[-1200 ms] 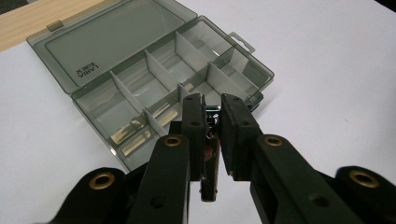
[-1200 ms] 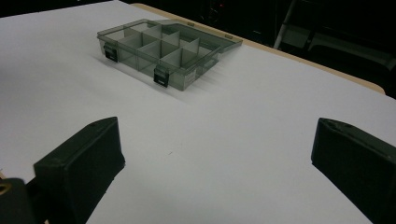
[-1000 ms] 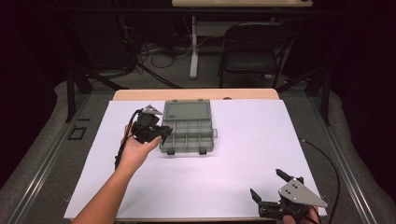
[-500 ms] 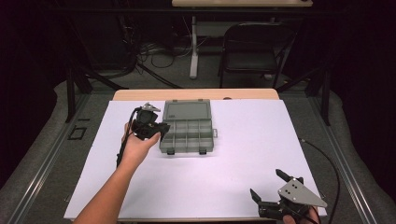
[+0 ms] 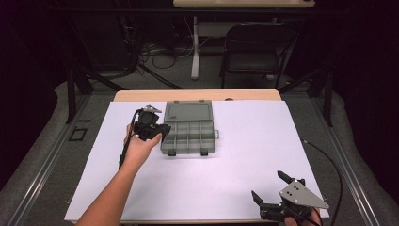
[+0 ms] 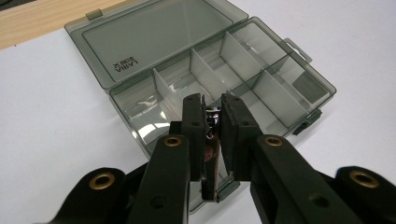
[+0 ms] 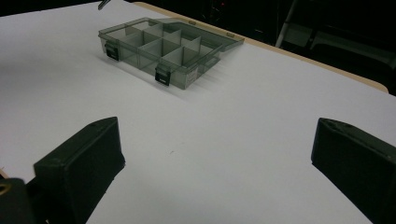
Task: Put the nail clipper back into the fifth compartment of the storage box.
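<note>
Forearm and hand reach in from the table's near edge toward its far left part in the high view, the left gripper [image 5: 155, 129] poised at the left end of the open compartment box [image 5: 189, 127]; the right gripper [image 5: 275, 197] rests at the near right corner, jaws spread. Left gripper view: its jaws are clamped on a small metal clip-like piece [image 6: 212, 140] above the box's near wall. Right gripper view: its jaws stand wide apart over the white sheet [image 7: 243, 140], box well beyond.
</note>
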The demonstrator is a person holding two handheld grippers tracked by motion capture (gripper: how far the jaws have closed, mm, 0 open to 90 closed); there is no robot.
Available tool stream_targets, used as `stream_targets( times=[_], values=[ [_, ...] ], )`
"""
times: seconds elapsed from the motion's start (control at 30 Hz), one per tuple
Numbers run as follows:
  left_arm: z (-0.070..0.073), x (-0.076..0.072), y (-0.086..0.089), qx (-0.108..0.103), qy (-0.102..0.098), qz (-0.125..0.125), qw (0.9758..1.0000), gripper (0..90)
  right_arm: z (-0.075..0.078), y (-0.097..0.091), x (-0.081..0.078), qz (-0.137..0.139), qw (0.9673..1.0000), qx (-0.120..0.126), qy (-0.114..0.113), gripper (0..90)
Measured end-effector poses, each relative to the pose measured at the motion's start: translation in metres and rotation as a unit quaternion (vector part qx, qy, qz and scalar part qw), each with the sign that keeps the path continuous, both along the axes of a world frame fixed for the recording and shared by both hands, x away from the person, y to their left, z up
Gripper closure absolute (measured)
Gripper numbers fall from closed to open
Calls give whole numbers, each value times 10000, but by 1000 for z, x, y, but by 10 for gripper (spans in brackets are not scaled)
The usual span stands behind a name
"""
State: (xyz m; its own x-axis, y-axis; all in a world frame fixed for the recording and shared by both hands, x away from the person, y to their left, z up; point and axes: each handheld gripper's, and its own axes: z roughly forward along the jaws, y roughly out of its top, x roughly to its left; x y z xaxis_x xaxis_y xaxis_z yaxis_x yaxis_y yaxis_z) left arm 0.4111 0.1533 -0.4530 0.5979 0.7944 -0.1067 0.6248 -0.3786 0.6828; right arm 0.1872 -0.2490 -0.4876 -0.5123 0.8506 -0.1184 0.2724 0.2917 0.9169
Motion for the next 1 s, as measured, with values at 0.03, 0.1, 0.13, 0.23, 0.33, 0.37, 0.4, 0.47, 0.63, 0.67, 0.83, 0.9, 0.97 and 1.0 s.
stream_targets(
  times=[0.03, 0.1, 0.13, 0.23, 0.33, 0.37, 0.4, 0.47, 0.63, 0.67, 0.83, 0.9, 0.97, 1.0],
  values=[
    [-1, 0, 0, -7, 12, -6, 10000, 803, 0, 0, 0, 0, 10000, 1, -2, 17],
    [-2, 1, -2, 31, 6, -17, 10000, 803, 0, 0, 0, -2, 10000, 3, 1, 17],
    [-3, 2, -3, 28, 15, -7, 10000, 803, 0, 0, 0, 0, 10000, 7, 1, 17],
    [-6, 4, -4, 72, 41, -1, 10000, 803, 0, 0, 0, 0, 10000, 1, 9, 17],
    [-8, 5, -4, 59, 61, 16, 10000, 803, 0, 0, 0, -11, 10000, 9, 4, 17],
    [-9, 6, -4, 75, 68, 15, 9999, 803, 0, 0, 0, -12, 10000, 24, -13, 17],
    [-11, 7, -4, 88, 62, 23, 9999, 803, 0, 0, 0, -14, 10000, 25, -13, 17],
    [-13, 8, -4, 108, 105, 40, 9999, 803, 0, 0, 0, -12, 10000, 12, 7, 17],
    [-20, 11, -2, 109, 163, 98, 9998, 803, 0, -1, 0, -9, 10000, 11, 10, 18],
    [-21, 12, -2, 120, 166, 97, 9997, 803, 0, -1, 0, -9, 10000, 11, 10, 18],
    [-30, 13, -1, 120, 249, 135, 9995, 803, 0, -1, -1, 3, 10000, -15, 18, 18],
    [-32, 14, 0, 123, 275, 134, 9995, 803, 0, -1, 0, 4, 10000, -16, 22, 18],
    [-35, 14, 0, 130, 301, 138, 9994, 803, 0, -1, 0, -2, 10000, -6, 6, 18],
    [-36, 14, 0, 149, 312, 145, 9993, 803, 0, 0, 0, -3, 10000, 7, -11, 18]
  ],
)
